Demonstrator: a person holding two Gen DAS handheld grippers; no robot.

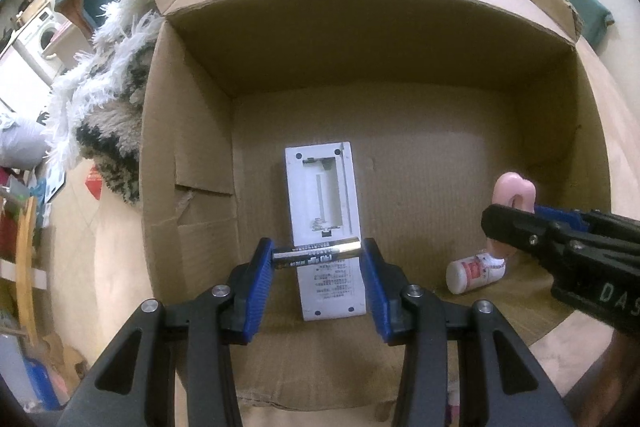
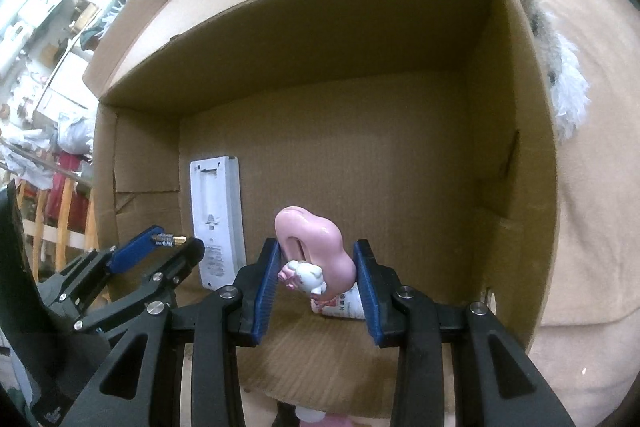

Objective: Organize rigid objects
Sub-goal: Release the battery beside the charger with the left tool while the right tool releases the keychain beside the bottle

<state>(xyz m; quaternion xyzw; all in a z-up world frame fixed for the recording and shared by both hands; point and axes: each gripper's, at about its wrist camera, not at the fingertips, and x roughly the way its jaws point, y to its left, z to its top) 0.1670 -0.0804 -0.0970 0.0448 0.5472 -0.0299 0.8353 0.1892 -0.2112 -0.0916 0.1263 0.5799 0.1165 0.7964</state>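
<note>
Cardboard box (image 1: 192, 147) fills both frames. Left claw (image 1: 318, 255) clamps a battery (image 1: 316, 254) at lower centre, above a white remote (image 1: 326, 227); right claw (image 2: 316, 267) grips a pink toy (image 2: 316, 243).

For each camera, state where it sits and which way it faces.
Left wrist: on the left gripper, facing down into the cardboard box; its fingers clamp a battery, right gripper alongside.
Right wrist: on the right gripper, facing down into the box; its fingers clamp a pink toy, left gripper at left.
Shared: white remote, small bottle.
</note>
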